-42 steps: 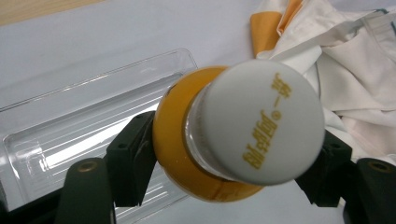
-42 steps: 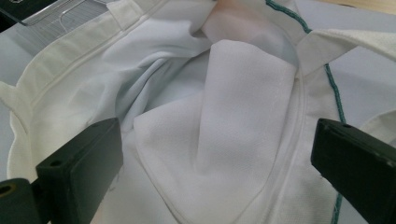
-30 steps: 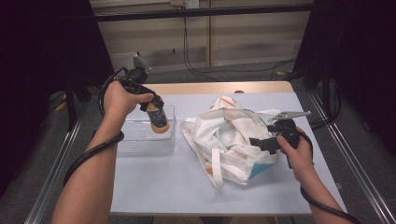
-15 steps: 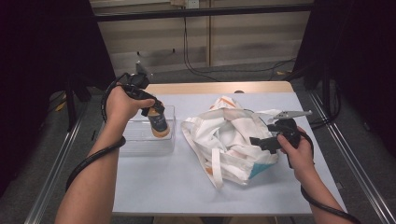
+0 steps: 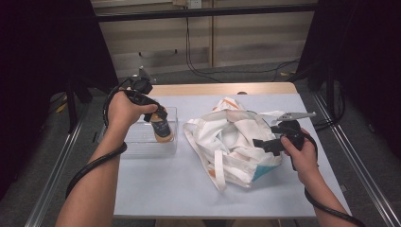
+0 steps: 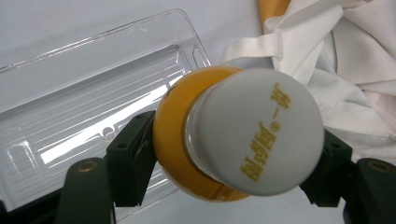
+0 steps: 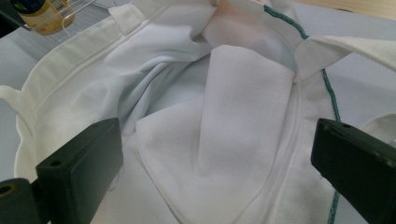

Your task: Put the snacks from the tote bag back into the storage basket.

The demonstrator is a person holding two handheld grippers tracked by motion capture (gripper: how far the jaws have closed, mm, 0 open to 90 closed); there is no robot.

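A small bottle of orange liquid with a white cap is held upright over a clear plastic tray. My left gripper is shut on the bottle's body just under the cap, a jaw on each side. A crumpled white cloth tote bag with teal trim lies at the table's middle right. My right gripper is at the bag's right side, open, its jaws wide apart over the bag's white lining.
The tray lies left of the bag, with a narrow gap between them. A light blue mat covers the table, with bare room in front. Metal rails run along both table sides. Cables hang at the back wall.
My left gripper has moved slightly lower and nearer with the bottle, still over the tray. The right gripper and the bag have stayed where they were.
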